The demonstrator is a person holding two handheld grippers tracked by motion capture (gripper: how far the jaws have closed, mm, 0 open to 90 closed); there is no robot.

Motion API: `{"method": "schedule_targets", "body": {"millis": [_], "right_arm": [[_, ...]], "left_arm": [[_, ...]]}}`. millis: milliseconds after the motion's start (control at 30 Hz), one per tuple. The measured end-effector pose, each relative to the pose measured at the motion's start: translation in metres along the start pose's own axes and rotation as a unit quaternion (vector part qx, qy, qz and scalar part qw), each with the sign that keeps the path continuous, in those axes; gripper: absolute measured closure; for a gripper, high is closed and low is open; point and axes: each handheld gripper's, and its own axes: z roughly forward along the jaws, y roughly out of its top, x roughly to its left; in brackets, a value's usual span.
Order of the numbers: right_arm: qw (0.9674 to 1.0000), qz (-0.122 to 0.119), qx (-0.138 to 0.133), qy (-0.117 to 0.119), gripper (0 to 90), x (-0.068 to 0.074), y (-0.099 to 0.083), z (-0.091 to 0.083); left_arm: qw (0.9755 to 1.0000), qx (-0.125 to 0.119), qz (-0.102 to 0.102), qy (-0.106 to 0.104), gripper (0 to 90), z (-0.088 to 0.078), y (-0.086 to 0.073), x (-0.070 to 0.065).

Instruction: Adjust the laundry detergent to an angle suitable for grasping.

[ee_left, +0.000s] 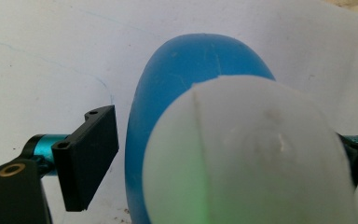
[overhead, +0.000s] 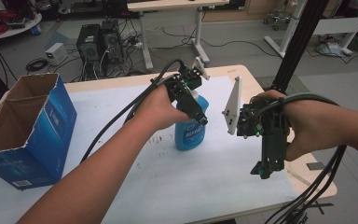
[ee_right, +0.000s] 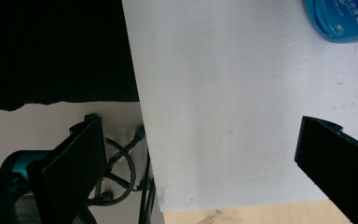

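White-capped blue bottle [ee_left: 177, 93] stands upright mid-frame, left gripper [overhead: 196, 109] straddling its top.
Left jaws spread, left pad just clear; right gripper [overhead: 265, 170] gapes empty at lower right near the table [overhead: 242, 77] edge; bare mat in front.

lab/office | PC towers [overhead: 98, 43] + floor cables [overhead: 37, 64], desks [overhead: 177, 5], rig pole [overhead: 298, 37]

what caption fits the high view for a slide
Left gripper reaches down over a blue bottle on the white table; right gripper hangs open.
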Motion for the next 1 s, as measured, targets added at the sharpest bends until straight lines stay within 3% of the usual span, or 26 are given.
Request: {"method": "schedule_targets", "body": {"millis": [300, 833, 1000], "right_arm": [[1.0, -0.001, 0.005, -0.001, 1.7, 0.0005, 0.0021, -0.0004], [1.0, -0.004, 0.003, 0.0, 1.7, -0.0002, 0.0037, 0.0007], [1.0, -0.005, 0.002, -0.001, 1.7, -0.0003, 0.0035, 0.002]], "left_arm": [[1.0, 0.005, 0.007, -0.001, 19.6, -0.0011, -0.0004, 0.0006], [1.0, 0.001, -0.002, -0.001, 29.2, 0.0027, 0.0009, -0.0007], [0.9999, -0.003, -0.009, -0.007, 36.6, 0.0033, 0.0013, -0.0001]]}}
